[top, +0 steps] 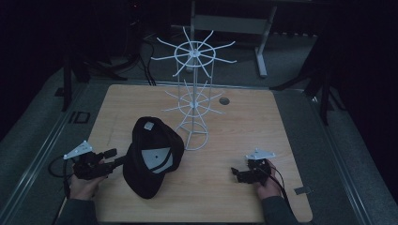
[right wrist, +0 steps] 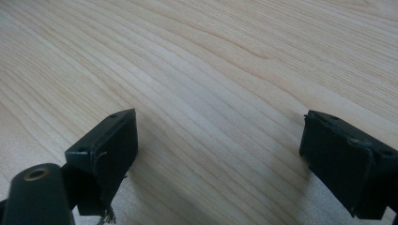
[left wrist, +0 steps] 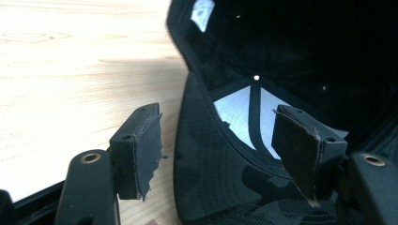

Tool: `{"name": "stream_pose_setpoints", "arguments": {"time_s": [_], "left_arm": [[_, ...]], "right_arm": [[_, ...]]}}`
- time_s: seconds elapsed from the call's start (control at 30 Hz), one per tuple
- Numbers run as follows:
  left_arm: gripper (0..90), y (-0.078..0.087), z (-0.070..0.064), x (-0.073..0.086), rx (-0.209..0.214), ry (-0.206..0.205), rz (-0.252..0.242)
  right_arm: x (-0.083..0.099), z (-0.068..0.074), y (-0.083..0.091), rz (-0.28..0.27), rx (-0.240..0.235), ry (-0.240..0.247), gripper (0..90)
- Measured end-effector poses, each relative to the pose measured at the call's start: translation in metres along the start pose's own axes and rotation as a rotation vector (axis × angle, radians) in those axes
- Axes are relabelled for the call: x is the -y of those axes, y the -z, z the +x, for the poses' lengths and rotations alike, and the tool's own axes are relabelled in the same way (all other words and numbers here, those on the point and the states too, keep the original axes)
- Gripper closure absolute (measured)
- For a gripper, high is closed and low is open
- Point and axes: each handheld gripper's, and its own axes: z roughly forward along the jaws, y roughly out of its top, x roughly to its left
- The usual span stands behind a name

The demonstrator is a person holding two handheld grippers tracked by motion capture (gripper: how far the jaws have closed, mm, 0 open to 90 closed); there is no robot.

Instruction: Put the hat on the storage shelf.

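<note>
A black cap [top: 141,180] lies upside down on the wooden table [top: 253,122], its grey inner lining and a white label facing up. My left gripper [top: 114,158] is at the cap's left edge, held by a hand. In the left gripper view the left gripper [left wrist: 225,145] is open and straddles the brim of the cap [left wrist: 206,154], one jaw over bare wood, the other over the lining. The jaws do not press the brim. My right gripper [top: 237,174] rests low at the table's front right. It is open over bare wood [right wrist: 220,150].
A white wire display rack [top: 194,101] with two tiers of radiating hooks stands upright just behind and right of the cap. A small round grommet [top: 224,101] sits in the table's far side. Dark floor and stands surround the table.
</note>
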Motion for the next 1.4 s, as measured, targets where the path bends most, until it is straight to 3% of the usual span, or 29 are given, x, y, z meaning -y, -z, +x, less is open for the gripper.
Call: {"name": "stream_pose_setpoints", "arguments": {"time_s": [1.07,1.4], "left_arm": [[33.9,-0.014,0.001,0.003,-0.056,-0.027,0.088],[33.9,-0.026,0.003,0.006,-0.072,-0.025,0.167]], "right_arm": [[0.0,0.0,0.0,0.0,0.0,0.0,11.6],[0.0,0.0,0.0,0.0,0.0,0.0,11.7]]}}
